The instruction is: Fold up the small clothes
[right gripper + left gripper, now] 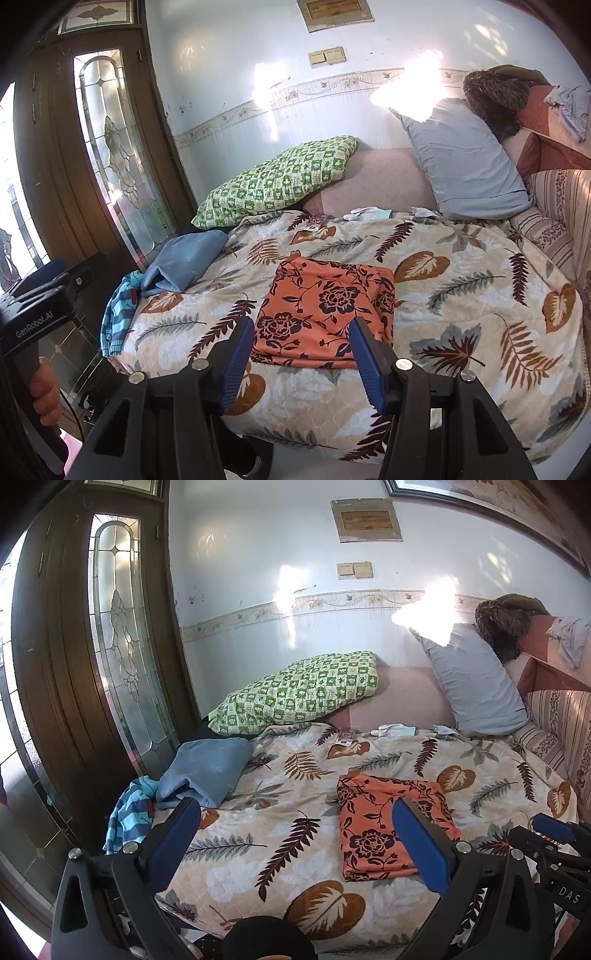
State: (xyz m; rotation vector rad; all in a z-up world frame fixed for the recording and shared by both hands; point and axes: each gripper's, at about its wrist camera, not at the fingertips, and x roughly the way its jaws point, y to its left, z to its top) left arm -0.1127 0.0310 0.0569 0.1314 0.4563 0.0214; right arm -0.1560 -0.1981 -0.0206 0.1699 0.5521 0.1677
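Orange floral cloth (325,314) sits folded flat mid-bed on the leaf blanket (461,314), so that one looks done. Left gripper (295,834) and right gripper (301,354) both hang released, holding nothing. Next grab's probably the blue garment (207,771) or striped one (129,816) at the bed's left edge

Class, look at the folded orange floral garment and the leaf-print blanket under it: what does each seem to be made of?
Orange floral garment: probably a thin, smooth woven or jersey fabric with a matte finish; it lies flat with crisp folded edges. Leaf-print blanket: likely plush fleece; its surface looks soft, thick and slightly puckered.
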